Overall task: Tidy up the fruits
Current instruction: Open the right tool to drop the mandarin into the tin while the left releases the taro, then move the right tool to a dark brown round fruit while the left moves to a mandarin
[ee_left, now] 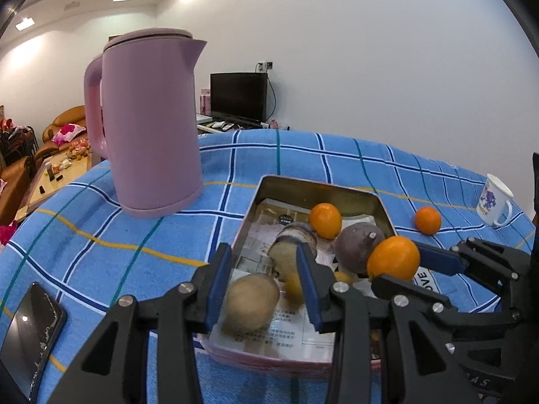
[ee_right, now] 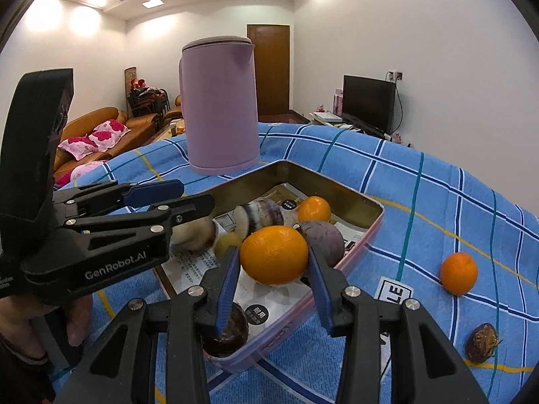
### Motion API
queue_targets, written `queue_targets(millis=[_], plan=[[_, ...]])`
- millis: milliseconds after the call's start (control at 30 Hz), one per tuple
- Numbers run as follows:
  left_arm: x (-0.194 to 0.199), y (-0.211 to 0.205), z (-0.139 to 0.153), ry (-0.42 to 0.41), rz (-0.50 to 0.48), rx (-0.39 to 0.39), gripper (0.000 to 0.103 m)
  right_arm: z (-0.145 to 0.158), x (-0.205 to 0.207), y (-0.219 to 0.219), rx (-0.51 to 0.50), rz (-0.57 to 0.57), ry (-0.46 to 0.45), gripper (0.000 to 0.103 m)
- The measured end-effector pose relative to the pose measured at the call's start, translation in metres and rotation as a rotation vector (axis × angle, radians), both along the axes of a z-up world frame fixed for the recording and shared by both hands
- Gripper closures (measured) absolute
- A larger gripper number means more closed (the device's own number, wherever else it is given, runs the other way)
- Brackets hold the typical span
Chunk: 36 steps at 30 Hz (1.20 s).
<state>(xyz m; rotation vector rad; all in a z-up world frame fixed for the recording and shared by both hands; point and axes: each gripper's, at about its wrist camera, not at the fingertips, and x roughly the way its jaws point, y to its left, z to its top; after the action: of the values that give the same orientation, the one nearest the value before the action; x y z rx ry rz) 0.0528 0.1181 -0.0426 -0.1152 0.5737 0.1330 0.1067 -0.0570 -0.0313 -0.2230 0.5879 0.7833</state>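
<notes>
A metal tin (ee_left: 269, 185) (ee_right: 337, 181) lined with paper sits on the blue checked cloth. It holds an orange (ee_left: 325, 220) (ee_right: 314, 209), a purple round fruit (ee_left: 358, 247) (ee_right: 325, 239), a striped purple fruit (ee_left: 296, 235) (ee_right: 262, 213), a brown fruit (ee_left: 251, 303) and a dark fruit (ee_right: 227, 336). My right gripper (ee_right: 274, 269) (ee_left: 401, 267) is shut on an orange (ee_right: 274, 256) (ee_left: 392, 259) above the tin. My left gripper (ee_left: 264, 286) (ee_right: 188, 195) is open over the tin, its jaws astride the brown fruit without touching. Another orange (ee_left: 427, 220) (ee_right: 458, 273) and a dark wrinkled fruit (ee_right: 481, 343) lie on the cloth outside.
A tall pink kettle (ee_left: 151, 124) (ee_right: 219, 107) stands behind the tin. A phone (ee_left: 30, 333) lies at the front left of the cloth. A white mug (ee_left: 493, 202) stands at the right edge. Beyond the table are a sofa and a television.
</notes>
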Motion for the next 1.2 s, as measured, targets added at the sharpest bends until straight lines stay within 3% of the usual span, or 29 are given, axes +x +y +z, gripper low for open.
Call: queue_targets(millis=[100, 167, 233, 333, 600, 800, 1000, 1200], plan=[[-0.002, -0.003, 0.001, -0.008, 0.004, 0.017, 0.058, -0.001, 0.001, 0.001, -0.007, -0.004, 0.004, 0.060], [-0.003, -0.005, 0.002, -0.012, 0.013, 0.029, 0.048, 0.000, 0.000, 0.000, -0.004, -0.005, -0.005, 0.058], [-0.005, -0.005, 0.003, -0.022, 0.028, 0.037, 0.030, 0.001, -0.001, -0.003, 0.006, -0.018, -0.012, 0.046], [-0.010, -0.007, 0.005, -0.040, 0.033, 0.042, 0.024, 0.004, -0.001, -0.012, 0.044, -0.056, -0.024, 0.043], [-0.009, -0.012, 0.005, -0.037, 0.057, 0.045, 0.014, 0.004, 0.013, -0.041, 0.065, -0.170, -0.001, 0.043], [-0.009, -0.019, 0.005, -0.029, 0.057, 0.034, 0.014, 0.005, 0.017, -0.060, 0.052, -0.223, -0.008, 0.043], [-0.007, -0.038, 0.011, -0.029, 0.014, 0.033, 0.008, 0.008, 0.029, -0.100, 0.001, -0.323, -0.034, 0.043], [-0.001, -0.065, 0.022, -0.014, -0.064, 0.026, 0.007, 0.001, 0.059, -0.149, -0.029, -0.444, 0.036, 0.043]])
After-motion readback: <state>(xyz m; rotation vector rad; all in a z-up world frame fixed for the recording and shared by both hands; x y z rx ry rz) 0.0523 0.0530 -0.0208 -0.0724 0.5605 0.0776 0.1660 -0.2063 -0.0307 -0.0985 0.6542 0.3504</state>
